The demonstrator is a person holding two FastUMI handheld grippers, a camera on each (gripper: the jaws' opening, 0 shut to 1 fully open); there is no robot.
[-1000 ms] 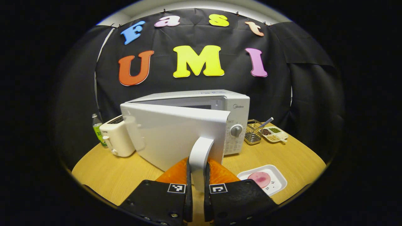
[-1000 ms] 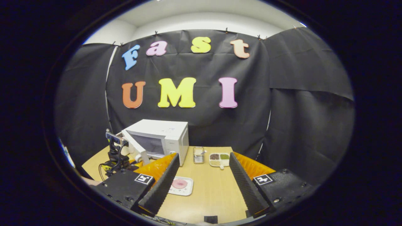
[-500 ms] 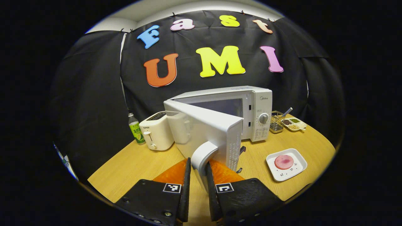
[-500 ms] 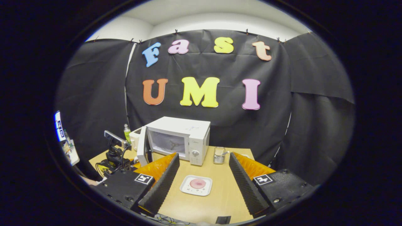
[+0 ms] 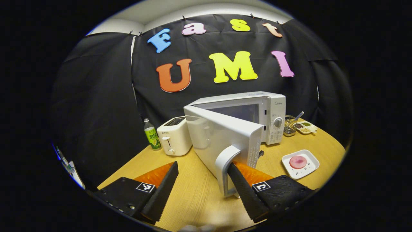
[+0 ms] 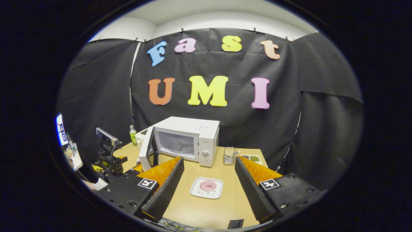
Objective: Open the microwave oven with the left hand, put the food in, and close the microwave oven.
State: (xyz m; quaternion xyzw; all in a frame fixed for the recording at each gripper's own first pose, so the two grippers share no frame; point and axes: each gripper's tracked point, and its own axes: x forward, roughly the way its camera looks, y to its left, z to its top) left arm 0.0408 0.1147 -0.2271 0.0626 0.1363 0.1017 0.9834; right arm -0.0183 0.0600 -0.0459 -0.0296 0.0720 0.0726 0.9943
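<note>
The white microwave (image 5: 272,112) stands at the back of the wooden table with its door (image 5: 222,138) swung out toward me. My left gripper (image 5: 201,193) is open; the door handle (image 5: 223,167) stands between its fingers, close against the right finger. A white plate (image 5: 311,162) with a round pink piece of food (image 5: 297,162) lies to the right. In the right gripper view, my right gripper (image 6: 207,190) hangs open above the table's near side, with the plate (image 6: 197,190) and food (image 6: 208,185) showing between its fingers. The microwave's cavity (image 6: 178,145) is exposed. The left gripper (image 6: 109,159) is by the door.
A white toaster (image 5: 173,137) and a green bottle (image 5: 151,135) stand left of the microwave. A wire basket (image 5: 290,124) and a sectioned dish of grains (image 5: 305,127) sit to its right. Bare table (image 5: 193,196) lies in front of the door.
My left gripper has opened and let go of the door handle. The door has swung wider. My right gripper has turned so the plate sits between its fingers.
</note>
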